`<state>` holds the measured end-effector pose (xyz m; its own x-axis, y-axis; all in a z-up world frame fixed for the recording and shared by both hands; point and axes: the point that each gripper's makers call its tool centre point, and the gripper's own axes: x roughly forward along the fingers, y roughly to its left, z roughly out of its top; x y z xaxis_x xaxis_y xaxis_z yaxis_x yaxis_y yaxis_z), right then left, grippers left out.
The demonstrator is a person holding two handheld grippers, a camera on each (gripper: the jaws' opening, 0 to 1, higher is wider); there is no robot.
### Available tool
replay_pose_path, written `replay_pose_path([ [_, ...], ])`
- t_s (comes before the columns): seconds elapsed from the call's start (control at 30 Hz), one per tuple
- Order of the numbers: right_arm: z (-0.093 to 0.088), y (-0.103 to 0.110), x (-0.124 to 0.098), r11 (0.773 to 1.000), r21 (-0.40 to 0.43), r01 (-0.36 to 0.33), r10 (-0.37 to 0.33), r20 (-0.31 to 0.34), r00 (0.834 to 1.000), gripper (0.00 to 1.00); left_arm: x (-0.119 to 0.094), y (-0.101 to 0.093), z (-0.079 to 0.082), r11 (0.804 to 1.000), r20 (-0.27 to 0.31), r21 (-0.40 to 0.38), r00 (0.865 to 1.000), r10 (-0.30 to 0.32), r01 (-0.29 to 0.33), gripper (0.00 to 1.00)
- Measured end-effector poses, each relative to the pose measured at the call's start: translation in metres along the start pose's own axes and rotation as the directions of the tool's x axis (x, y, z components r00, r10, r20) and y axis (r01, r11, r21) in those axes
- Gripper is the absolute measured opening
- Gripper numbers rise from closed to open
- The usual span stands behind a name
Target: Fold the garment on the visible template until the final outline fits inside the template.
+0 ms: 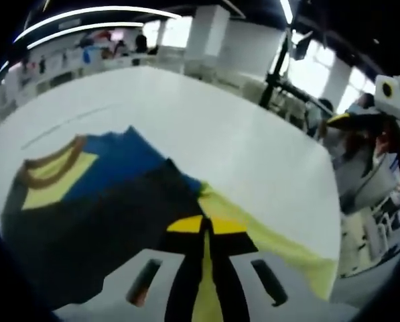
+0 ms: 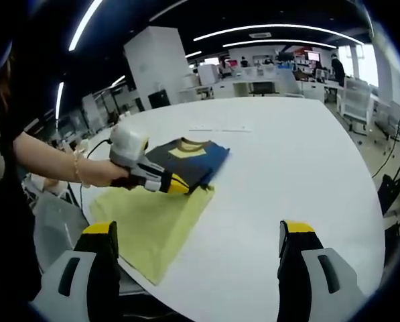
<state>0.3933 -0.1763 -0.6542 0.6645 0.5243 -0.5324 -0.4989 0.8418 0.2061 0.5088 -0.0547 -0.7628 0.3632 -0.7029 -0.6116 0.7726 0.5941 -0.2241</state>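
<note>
1. The garment (image 2: 186,161), soft folded dark and blue cloth, lay on the flat yellow template (image 2: 156,221).
2. The left gripper (image 2: 165,182) pinched the garment's edge.
3. The right gripper (image 2: 198,265) stood wide, well short of it.

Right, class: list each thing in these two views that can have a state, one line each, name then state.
Garment: folded, lying on the template, dark side up, collar showing.
Yellow template: spread flat on the table, near end hanging over the edge.
Left gripper: jaws shut on the garment's edge.
Right gripper: jaws open, apart from the garment.
White table: carrying both.
</note>
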Motion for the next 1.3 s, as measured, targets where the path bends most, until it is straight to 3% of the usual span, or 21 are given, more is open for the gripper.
replay_pose_path([
  [0.87, 0.002, 0.004, -0.001, 1.0, -0.003, -0.003, 0.003, 0.003, 1.0, 1.0, 0.002, -0.001, -0.008, 1.0, -0.037, -0.004, 0.999, -0.007, 0.007, 0.0],
  [1.3, 0.016, 0.01, -0.004, 1.0, -0.027, -0.009, 0.009, 0.023, 1.0, 1.0, -0.009, -0.004, -0.013, 0.999, -0.07, 0.021, 0.997, -0.029, 0.031, 0.05],
])
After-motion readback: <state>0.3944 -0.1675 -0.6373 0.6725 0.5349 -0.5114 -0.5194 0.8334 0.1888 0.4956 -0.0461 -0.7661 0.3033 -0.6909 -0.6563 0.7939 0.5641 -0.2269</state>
